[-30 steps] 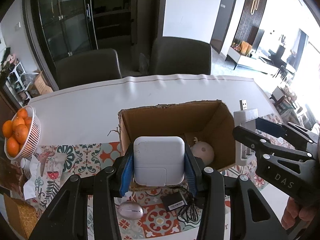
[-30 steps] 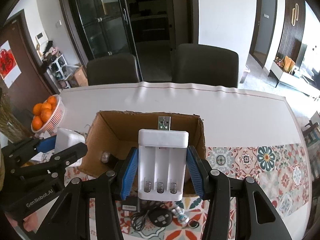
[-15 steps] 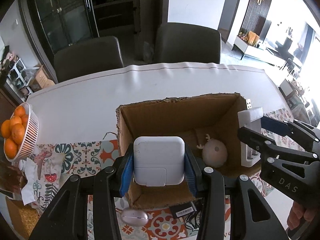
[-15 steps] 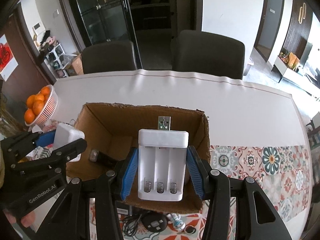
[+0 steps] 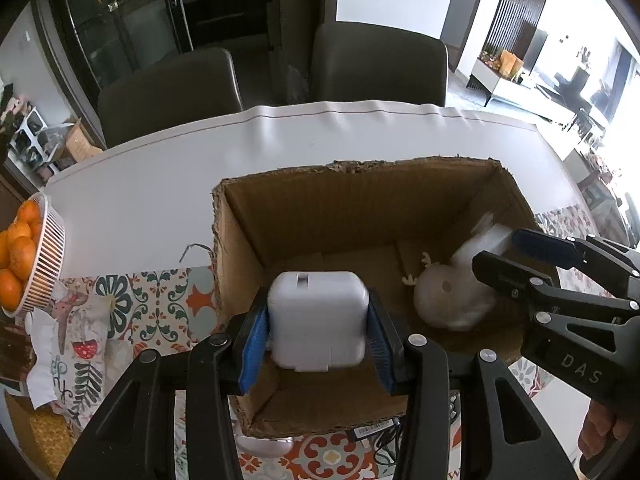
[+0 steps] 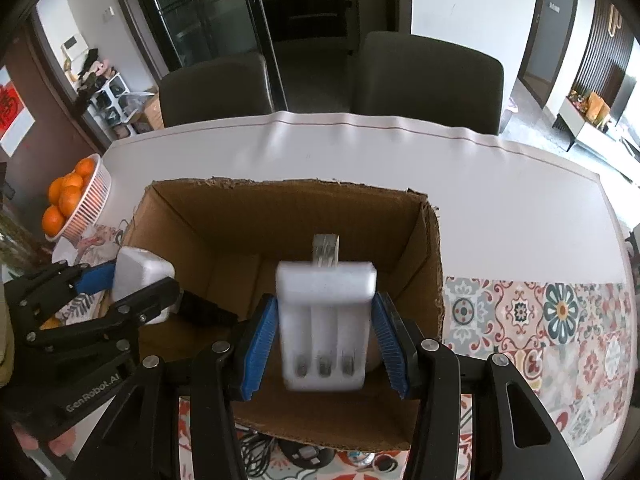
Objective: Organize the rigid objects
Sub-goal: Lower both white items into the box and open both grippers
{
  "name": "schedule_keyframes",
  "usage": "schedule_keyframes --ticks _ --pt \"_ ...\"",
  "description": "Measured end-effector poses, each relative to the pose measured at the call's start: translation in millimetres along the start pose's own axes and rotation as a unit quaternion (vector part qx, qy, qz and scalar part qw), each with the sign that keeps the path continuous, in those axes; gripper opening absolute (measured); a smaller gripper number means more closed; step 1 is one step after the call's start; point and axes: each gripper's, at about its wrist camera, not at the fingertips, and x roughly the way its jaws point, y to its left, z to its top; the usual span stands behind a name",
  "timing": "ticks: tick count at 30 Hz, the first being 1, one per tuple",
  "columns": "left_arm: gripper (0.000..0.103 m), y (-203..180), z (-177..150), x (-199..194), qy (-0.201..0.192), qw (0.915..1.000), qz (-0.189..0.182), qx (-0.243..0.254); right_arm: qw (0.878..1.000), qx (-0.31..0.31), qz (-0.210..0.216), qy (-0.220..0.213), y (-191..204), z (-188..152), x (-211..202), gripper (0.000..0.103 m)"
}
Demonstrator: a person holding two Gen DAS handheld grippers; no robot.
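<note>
An open cardboard box (image 5: 360, 184) (image 6: 288, 200) stands on the table. My left gripper (image 5: 318, 336) is over its left part, jaws parted slightly around a white power adapter (image 5: 318, 320) that sits between the blue pads; it also shows in the right wrist view (image 6: 140, 276). My right gripper (image 6: 326, 340) is over the box's right part, jaws apart, and the white USB battery charger (image 6: 326, 320) between them is blurred and free of the pads. A white round toy with antlers (image 5: 448, 300) lies in the box.
A white basket of oranges (image 5: 24, 264) (image 6: 76, 200) stands at the left. A patterned mat (image 6: 540, 320) covers the near table. Black cables and small devices (image 6: 304, 452) lie in front of the box. Two dark chairs (image 5: 376, 64) stand behind the table.
Both grippers moved forward and down over the box. The right jaws opened and the charger is slipping down. The left jaws loosened around the adapter.
</note>
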Motion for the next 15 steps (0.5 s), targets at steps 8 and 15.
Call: schedule_keyframes --ticks 8,15 --pt "0.049 -3 -6 -13 -0.022 0.9994 0.021 0.015 1.000 0.006 -0.006 -0.007 -1 -7 -8 0.051" --pt "0.050 -3 -16 -34 -0.034 0.9993 0.013 0.010 0.999 0.009 -0.020 -0.031 1 -16 -29 0.051"
